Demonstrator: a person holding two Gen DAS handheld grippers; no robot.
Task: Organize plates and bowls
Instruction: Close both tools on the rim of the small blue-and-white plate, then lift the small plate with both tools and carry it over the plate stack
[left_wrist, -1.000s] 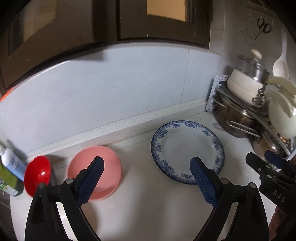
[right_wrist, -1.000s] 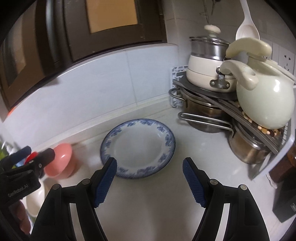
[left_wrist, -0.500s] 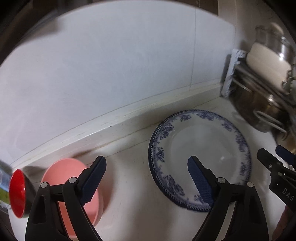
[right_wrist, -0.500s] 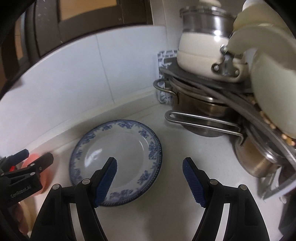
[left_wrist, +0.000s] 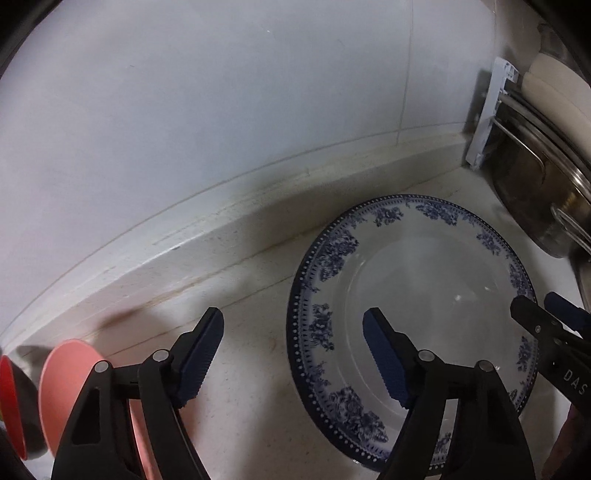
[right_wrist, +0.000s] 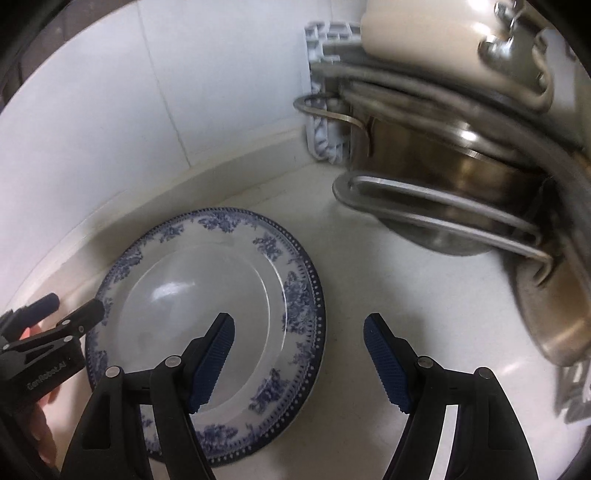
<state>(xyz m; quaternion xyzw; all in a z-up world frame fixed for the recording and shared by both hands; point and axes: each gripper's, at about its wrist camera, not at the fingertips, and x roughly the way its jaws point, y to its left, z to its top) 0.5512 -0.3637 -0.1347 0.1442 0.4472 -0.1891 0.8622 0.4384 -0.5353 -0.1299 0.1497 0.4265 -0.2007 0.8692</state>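
Observation:
A blue-and-white patterned plate (left_wrist: 424, 280) lies flat on the white counter by the back wall; it also shows in the right wrist view (right_wrist: 207, 291). My left gripper (left_wrist: 293, 343) is open and empty, straddling the plate's left rim. My right gripper (right_wrist: 299, 343) is open and empty, straddling the plate's right rim. Each gripper shows in the other's view, the right one (left_wrist: 546, 328) and the left one (right_wrist: 55, 314), at opposite edges of the plate. A pink bowl (left_wrist: 66, 384) and a red bowl (left_wrist: 11, 398) sit at the far left, partly hidden.
A corner rack (right_wrist: 443, 122) at the right holds steel pots (right_wrist: 454, 173) and a cream pot (left_wrist: 557, 99), close to the plate's right side. A raised ledge (left_wrist: 184, 251) and tiled wall run just behind the plate.
Both grippers have moved forward and down toward the plate, which looks much larger. The pink and red bowls have slid to the left edge of the left wrist view.

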